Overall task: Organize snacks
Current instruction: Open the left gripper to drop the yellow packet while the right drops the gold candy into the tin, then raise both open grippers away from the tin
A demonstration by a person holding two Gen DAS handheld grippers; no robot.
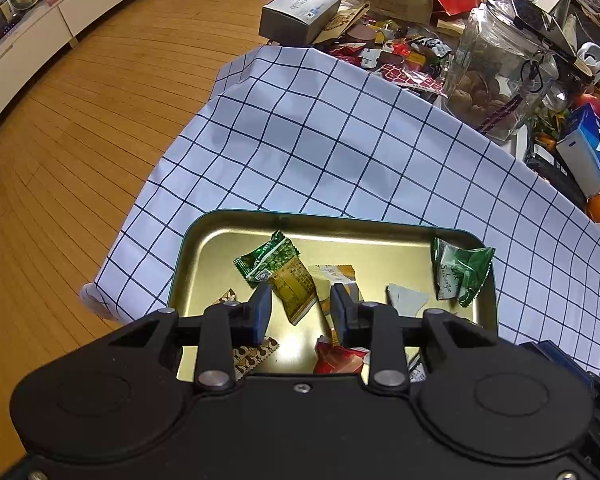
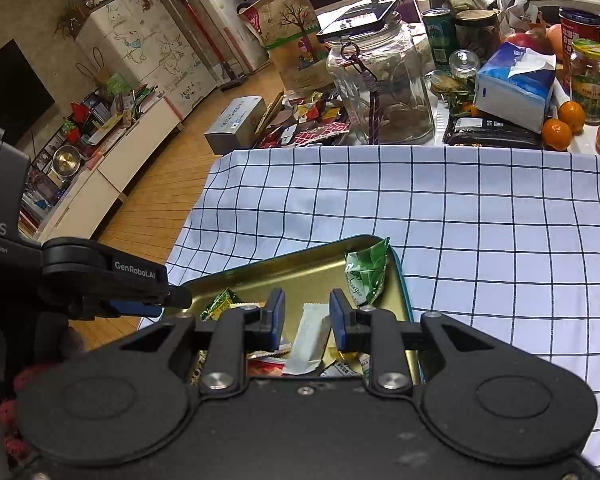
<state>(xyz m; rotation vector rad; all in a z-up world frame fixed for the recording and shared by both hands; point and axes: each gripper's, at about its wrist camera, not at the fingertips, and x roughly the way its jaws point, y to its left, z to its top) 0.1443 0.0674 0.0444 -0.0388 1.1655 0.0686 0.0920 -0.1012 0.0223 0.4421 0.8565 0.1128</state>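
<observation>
- Both claws are hovering over the tray: my left gripper (image 1: 300, 312) is standing parted with nothing pinched, and my right gripper (image 2: 304, 322) is hanging apart around a white wrapper (image 2: 308, 346), pads not pressing it.
- I am looking at the checked cloth (image 1: 340, 140) carrying the gold tray (image 1: 380, 226).
- I am eyeing the snacks inside: a green-and-tan packet (image 1: 284, 276) and a green pouch (image 1: 458, 274). They look light, crinkly and slippery, so pinching a sealed end seems safest.
</observation>
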